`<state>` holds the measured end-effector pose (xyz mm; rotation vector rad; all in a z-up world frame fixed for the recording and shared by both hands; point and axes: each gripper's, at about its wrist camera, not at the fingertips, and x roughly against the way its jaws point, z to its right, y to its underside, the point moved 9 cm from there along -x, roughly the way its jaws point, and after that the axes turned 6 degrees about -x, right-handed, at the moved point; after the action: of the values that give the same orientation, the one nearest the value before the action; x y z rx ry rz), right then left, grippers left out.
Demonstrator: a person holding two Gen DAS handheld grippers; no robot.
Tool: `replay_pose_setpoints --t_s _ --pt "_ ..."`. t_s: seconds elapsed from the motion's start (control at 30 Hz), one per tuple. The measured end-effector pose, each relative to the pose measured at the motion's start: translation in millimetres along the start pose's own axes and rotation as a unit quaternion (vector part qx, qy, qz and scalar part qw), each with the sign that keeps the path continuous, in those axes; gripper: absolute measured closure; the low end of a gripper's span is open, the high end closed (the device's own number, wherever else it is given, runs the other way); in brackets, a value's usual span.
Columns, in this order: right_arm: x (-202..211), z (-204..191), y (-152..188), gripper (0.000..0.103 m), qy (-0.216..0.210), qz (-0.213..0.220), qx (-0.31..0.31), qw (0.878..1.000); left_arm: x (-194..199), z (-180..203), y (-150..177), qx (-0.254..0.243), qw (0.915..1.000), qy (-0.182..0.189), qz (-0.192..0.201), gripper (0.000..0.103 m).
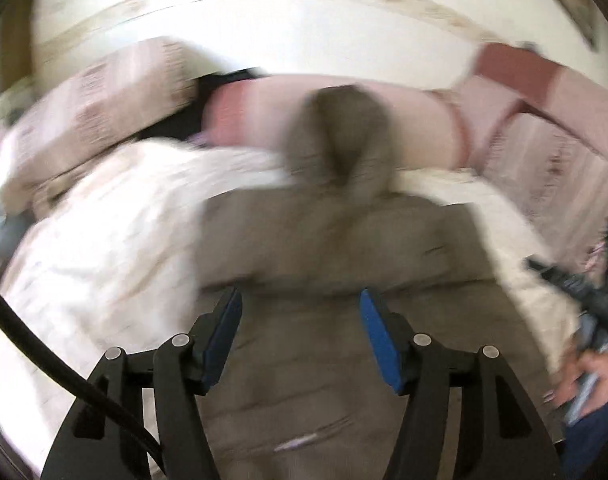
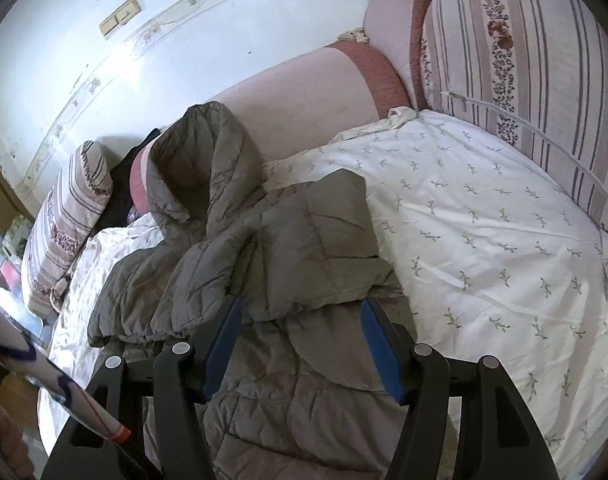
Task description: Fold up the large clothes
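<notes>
Both wrist views close above, sharing grey jacket [image 2: 264, 264], sheet [image 2: 483, 220]

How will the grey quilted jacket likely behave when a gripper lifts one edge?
The grey quilted jacket would probably flop and drape: it already lies in soft creased folds, hood slumped against the sofa arm. Puffy quilting suggests it is light for its bulk. Its smooth-looking shell might slide on the sheet.

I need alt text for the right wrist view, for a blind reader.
A grey quilted hooded jacket lies partly folded on a white leaf-print sheet. The open right gripper hovers over it. A striped floral cushion stands behind.
</notes>
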<state>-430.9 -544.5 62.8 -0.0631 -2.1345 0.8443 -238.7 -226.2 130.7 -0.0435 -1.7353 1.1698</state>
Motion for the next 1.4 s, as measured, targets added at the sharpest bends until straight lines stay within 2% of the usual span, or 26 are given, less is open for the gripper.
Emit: replay_pose_setpoints --t_s 0.1,0.2,0.27,0.4,0.43,0.47,0.5,0.57,0.63,0.7,0.87,0.97,1.07,1.13,1.17,1.27,1.4 --pt "0 -7 6 0.036 -0.006 -0.005 0.007 1.0 13 -65 62 0.049 0.9966 -0.055 -0.037 0.042" --pt "0 -12 10 0.036 -0.007 -0.006 0.015 1.0 24 -96 119 0.092 0.9909 -0.068 -0.071 0.042" --pt "-1 -16 14 0.036 -0.01 -0.008 0.019 1.0 28 -99 152 0.105 0.9875 -0.071 -0.094 0.042" --pt "-2 -24 20 0.036 -0.013 -0.012 0.025 1.0 12 -66 220 0.107 0.9795 -0.036 -0.166 0.042" --pt "-2 -26 22 0.036 -0.014 -0.012 0.027 0.999 10 -61 225 0.093 0.9798 -0.052 -0.169 0.042" --pt "-2 -28 23 0.036 -0.014 -0.012 0.03 0.999 14 -56 221 0.064 0.9821 -0.083 -0.156 0.042" --pt "-2 -28 23 0.036 -0.014 -0.011 0.031 0.999 17 -51 214 0.052 0.9838 -0.089 -0.146 0.042" --pt "-2 -29 26 0.036 -0.016 -0.013 0.033 0.999 36 -39 177 0.035 0.9918 -0.076 -0.097 0.042" --pt "-3 -29 26 0.036 -0.015 -0.014 0.037 0.999 47 -29 146 0.027 0.9953 -0.068 -0.063 0.042" --pt "-4 -30 25 0.036 -0.013 -0.012 0.044 0.999 52 -10 101 0.023 0.9987 -0.032 -0.033 0.041" --pt "-11 -25 22 0.036 -0.007 -0.013 0.035 0.999 35 34 3 0.023 0.9994 0.021 0.015 0.039" --pt "-16 -21 22 0.037 -0.003 -0.019 0.033 0.999 -6 46 -54 0.01 0.9994 0.006 0.033 0.035" --pt "-21 -18 22 0.037 -0.002 -0.023 0.032 0.999 -69 32 -75 0.021 0.9994 -0.024 0.012 0.035" --pt "-25 -16 20 0.037 0.001 -0.026 0.033 0.999 -105 20 -73 0.027 0.9989 -0.037 -0.007 0.035" --pt "-27 -15 20 0.038 0.001 -0.029 0.033 0.999 -125 9 -69 0.035 0.9975 -0.059 -0.018 0.035" --pt "-34 -14 18 0.038 0.004 -0.034 0.035 0.999 -188 -19 -43 0.053 0.9931 -0.08 -0.067 0.035" --pt "-40 -18 17 0.038 0.001 -0.039 0.038 0.999 -239 -30 -8 0.083 0.9877 -0.073 -0.111 0.033"
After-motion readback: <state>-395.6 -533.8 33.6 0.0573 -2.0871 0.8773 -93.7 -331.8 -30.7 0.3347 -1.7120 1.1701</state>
